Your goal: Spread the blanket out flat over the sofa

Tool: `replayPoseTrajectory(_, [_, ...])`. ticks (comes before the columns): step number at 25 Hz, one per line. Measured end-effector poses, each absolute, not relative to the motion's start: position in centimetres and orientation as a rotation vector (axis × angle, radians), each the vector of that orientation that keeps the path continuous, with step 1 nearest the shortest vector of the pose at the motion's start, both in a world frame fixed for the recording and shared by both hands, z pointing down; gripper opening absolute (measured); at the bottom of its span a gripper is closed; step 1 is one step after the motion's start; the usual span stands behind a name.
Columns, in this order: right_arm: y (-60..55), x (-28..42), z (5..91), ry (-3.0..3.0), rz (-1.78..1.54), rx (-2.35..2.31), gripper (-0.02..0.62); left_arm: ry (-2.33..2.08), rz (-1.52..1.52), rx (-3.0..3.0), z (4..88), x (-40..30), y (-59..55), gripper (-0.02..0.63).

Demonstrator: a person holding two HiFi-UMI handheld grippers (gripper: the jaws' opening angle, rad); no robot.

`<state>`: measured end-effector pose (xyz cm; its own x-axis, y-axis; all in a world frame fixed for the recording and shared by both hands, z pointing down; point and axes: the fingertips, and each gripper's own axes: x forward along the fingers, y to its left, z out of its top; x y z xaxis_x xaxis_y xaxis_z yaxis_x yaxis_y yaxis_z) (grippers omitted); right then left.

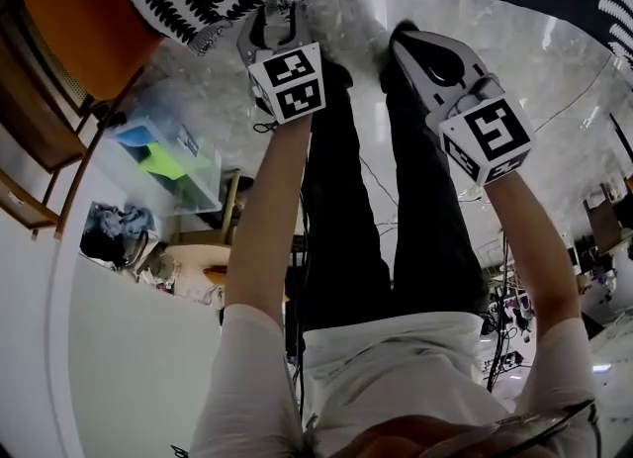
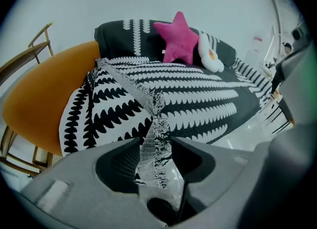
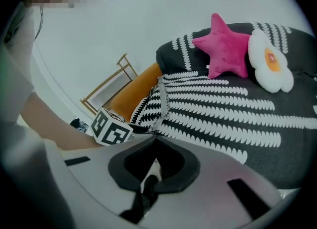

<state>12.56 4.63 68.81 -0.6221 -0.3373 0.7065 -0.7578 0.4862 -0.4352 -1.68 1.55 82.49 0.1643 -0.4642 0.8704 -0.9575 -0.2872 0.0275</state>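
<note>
Hanging free between the spread left gripper (image 2: 153, 143), the black-and-white fringed blanket (image 2: 198, 99) appears unclamped. Right gripper (image 3: 153, 137) pinches its edge, presumably for tension.

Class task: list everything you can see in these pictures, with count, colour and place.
blanket: one, black and white, draped mid-scene
star cushion: one, pink, on the blanket, at the back
flower cushion: one, white with orange centre, right of the star
chair: one, orange, wooden frame, left of the blanket
clear box: one, blue and green contents, head view's left
tongs: two, grey; left apart around blanket fringe, right closed
arms: two, bare
</note>
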Motion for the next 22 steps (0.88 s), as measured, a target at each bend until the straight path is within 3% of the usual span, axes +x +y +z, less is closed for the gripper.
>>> replayPoseTrajectory(3, [4.3,12.7,69.5,-2.197,1.012,0.887,-0.003,-1.377,1.119,1.798,83.7,-1.8,1.0,0.189])
replayPoseTrajectory(6, [4.0,12.9,70.0,-2.199,1.004,0.875,-0.003,-1.403,1.159,1.758,84.5,-2.3,0.5,0.113])
replayPoseTrajectory(12, [4.2,13.2,70.6,-2.193,0.995,0.859,-0.003,-1.412,1.186,1.76,84.3,-2.8,0.6,0.044])
replayPoseTrajectory(22, [4.0,12.0,70.0,-2.192,0.934,0.784,-0.003,-1.393,1.078,1.779,82.1,-3.0,1.2,0.023])
